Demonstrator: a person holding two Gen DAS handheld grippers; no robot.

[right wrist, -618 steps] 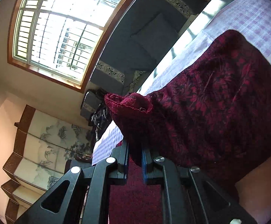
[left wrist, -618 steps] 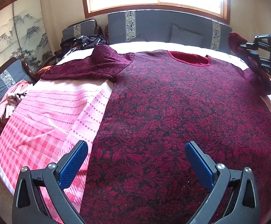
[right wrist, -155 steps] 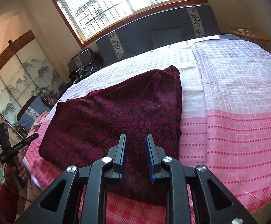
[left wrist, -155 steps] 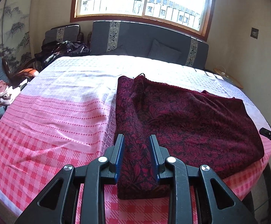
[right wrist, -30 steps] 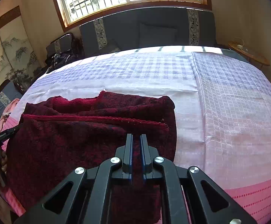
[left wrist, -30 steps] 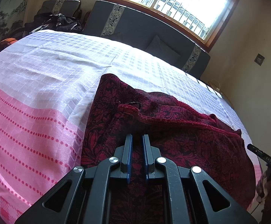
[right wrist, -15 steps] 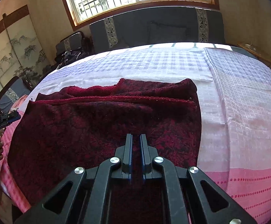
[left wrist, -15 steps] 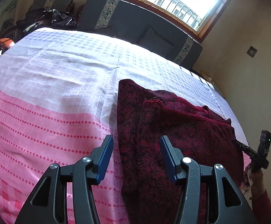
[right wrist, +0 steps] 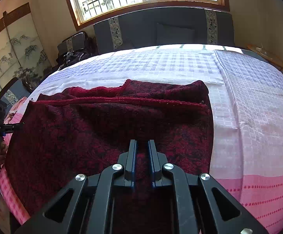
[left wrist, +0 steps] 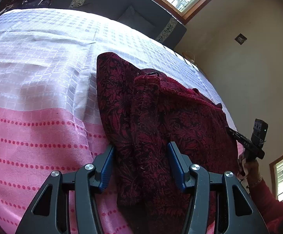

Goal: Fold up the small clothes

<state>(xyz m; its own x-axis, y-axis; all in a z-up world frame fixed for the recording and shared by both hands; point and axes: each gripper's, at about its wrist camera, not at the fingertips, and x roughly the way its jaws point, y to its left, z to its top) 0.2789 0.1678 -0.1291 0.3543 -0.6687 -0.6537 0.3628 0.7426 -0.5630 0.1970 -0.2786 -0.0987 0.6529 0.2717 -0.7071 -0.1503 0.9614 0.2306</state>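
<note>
A dark red floral garment (left wrist: 161, 120) lies folded on the pink and white checked bedspread (left wrist: 44, 78). My left gripper (left wrist: 140, 163) is open, its blue pads either side of the garment's near left edge, not gripping. In the right wrist view the same garment (right wrist: 102, 128) lies folded with its hem line across the far side. My right gripper (right wrist: 142, 156) has its jaws nearly closed with a narrow gap, over the garment's near edge; whether cloth is pinched is unclear. The right gripper also shows in the left wrist view (left wrist: 252, 140), in a hand.
A dark grey sofa (right wrist: 170, 29) stands behind the bed under the window. A painted folding screen (right wrist: 14, 48) and a chair with dark clothes (right wrist: 73, 52) are at the left. A small round wooden table (right wrist: 268, 56) is at the right.
My left gripper has opened and let go of the garment's folded edge. My right gripper's jaws have parted slightly. The garment now lies folded over on itself.
</note>
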